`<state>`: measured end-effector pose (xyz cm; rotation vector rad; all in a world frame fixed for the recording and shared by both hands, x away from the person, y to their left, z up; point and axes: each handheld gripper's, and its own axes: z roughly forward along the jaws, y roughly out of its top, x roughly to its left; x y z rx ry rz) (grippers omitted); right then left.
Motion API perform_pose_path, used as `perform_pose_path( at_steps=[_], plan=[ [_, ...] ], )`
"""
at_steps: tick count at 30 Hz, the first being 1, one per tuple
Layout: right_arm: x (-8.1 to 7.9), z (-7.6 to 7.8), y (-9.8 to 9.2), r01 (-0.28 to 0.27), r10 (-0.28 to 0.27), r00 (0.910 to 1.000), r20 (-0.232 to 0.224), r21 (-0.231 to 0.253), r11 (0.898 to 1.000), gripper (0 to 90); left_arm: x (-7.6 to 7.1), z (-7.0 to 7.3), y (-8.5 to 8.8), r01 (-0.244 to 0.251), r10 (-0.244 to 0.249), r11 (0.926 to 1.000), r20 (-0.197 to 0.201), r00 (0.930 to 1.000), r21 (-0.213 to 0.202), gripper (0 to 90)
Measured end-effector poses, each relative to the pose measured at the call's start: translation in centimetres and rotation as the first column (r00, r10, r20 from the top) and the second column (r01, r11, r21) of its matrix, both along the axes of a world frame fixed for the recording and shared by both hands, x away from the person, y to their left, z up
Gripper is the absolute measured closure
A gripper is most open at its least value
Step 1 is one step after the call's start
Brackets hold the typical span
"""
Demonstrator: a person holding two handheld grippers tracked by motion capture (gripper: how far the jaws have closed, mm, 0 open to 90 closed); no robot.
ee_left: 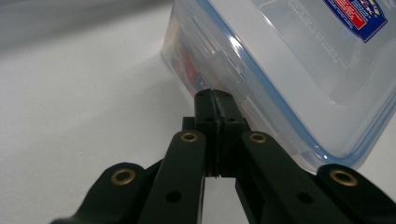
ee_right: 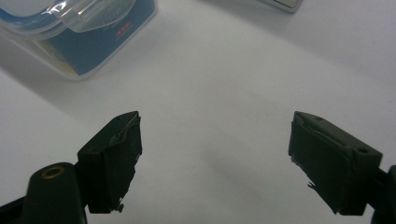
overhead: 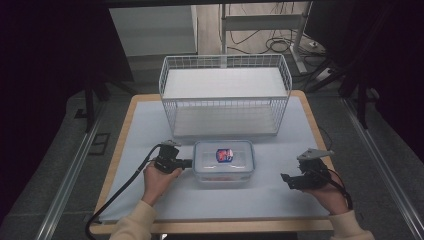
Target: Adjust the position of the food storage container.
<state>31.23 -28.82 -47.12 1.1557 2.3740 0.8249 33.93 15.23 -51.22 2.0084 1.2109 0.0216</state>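
a clear plastic box (overhead: 223, 161) with a blue-rimmed lid and a red and blue label lies flat on the white mat (overhead: 150, 130), at the middle of the table (overhead: 122, 135). its long axis runs left to right, parallel to the table's near edge. just behind it stands a white wire basket (overhead: 225, 95) with two shelves, its open front facing the box. bare mat lies open to the right of the box and along the near edge. the left gripper (ee_left: 214, 95) has its jaws pressed together, their tips at the box's left end wall by a lid latch; whether they pinch anything cannot be told. the right gripper (ee_right: 215, 158) rests well apart from the box to its right, jaws spread wide over bare mat, holding nothing.
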Motion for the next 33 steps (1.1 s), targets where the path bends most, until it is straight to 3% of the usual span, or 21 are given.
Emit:
perform_pose_path(
  at_steps=[11,15,17,19,22,25,28,33],
  plan=[
    [0.0,0.1,0.5,-0.011,0.011,0.9999,0.006,-0.004,1.0,17.5,-0.1,0.0,-0.1,0.018,-0.018,0.9994,-0.005,0.9998,-0.03,90.0],
    [0.0,0.4,0.4,-0.001,0.0,0.9997,0.025,0.021,1.0,17.4,-0.8,1.0,0.6,0.003,-0.004,0.9999,0.048,0.9988,0.01,88.9],
    [0.0,0.5,0.3,0.0,-0.001,0.9996,0.028,0.04,0.999,17.4,-1.1,1.2,0.8,-0.003,0.002,1.0,0.06,0.9982,0.009,87.8],
    [0.2,0.8,0.3,0.002,-0.004,0.9995,0.03,0.093,0.996,17.3,-2.0,2.1,1.6,-0.008,0.008,1.0,0.094,0.9955,0.002,87.2],
    [0.2,0.8,0.2,-0.001,-0.002,0.9996,0.027,0.112,0.994,17.3,-2.7,2.6,2.1,-0.027,0.027,0.9996,0.116,0.9929,-0.002,86.0],
    [0.2,0.5,0.3,-0.005,0.003,0.9998,0.021,0.105,0.994,17.3,-3.6,3.2,3.1,-0.063,0.063,0.998,0.134,0.989,-0.004,82.6],
    [0.2,0.6,0.3,-0.008,0.006,0.9997,0.023,0.102,0.995,17.3,-3.9,3.3,3.4,-0.07,0.073,0.9972,0.125,0.9895,-0.024,78.1],
    [0.2,0.7,0.2,-0.014,0.011,0.9995,0.028,0.112,0.994,17.3,-4.1,3.4,3.1,-0.091,0.093,0.9957,0.139,0.9859,-0.016,58.7]
  ],
)
